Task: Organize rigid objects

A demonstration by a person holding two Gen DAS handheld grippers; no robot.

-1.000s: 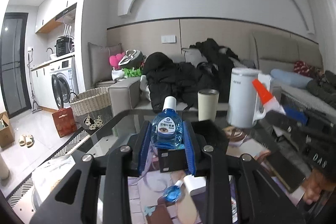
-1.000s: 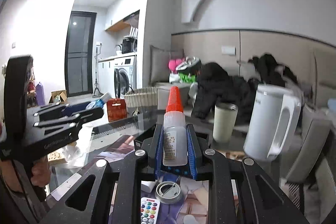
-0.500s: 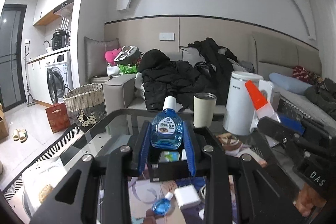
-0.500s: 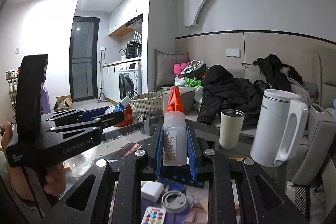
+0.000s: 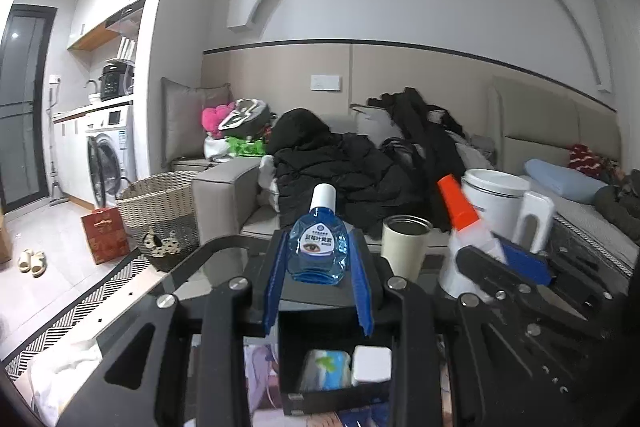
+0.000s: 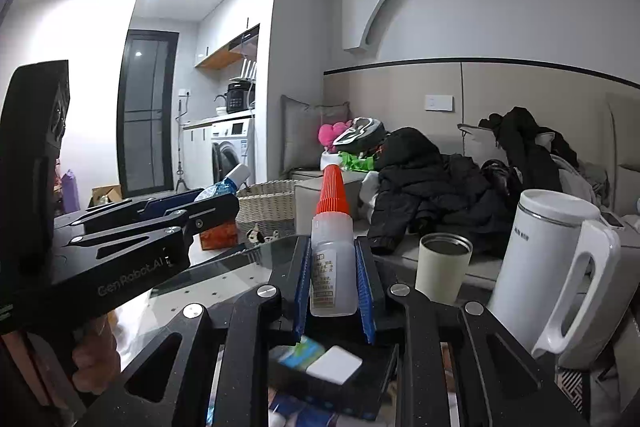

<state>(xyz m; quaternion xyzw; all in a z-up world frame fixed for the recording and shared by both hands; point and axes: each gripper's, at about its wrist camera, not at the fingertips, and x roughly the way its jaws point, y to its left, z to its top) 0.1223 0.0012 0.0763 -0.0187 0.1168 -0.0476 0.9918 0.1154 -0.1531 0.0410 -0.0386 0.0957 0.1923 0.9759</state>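
Observation:
My left gripper (image 5: 319, 269) is shut on a blue eye-drop bottle (image 5: 318, 251) with a white cap, held upright above a black box (image 5: 332, 367). The box holds a teal-and-white packet (image 5: 326, 369) and a white block (image 5: 371, 365). My right gripper (image 6: 333, 287) is shut on a clear glue bottle (image 6: 332, 267) with an orange ribbed nozzle, also above the black box (image 6: 332, 375). Each view shows the other gripper: the right gripper (image 5: 508, 263) at the right with its glue bottle (image 5: 466, 227), the left gripper (image 6: 180, 211) at the left with its eye-drop bottle (image 6: 224, 185).
On the glass table (image 5: 224, 259) stand a cream tumbler (image 5: 406, 247) and a white kettle (image 5: 500, 219) beyond the box. A sofa piled with dark clothes (image 5: 348, 171) lies behind. A wicker basket (image 5: 160, 203) and a red bag (image 5: 105, 233) sit on the floor at left.
Both grippers have moved forward over the table, still holding their bottles. The black box has come directly beneath them, and the loose items near the table's front have dropped out of view.

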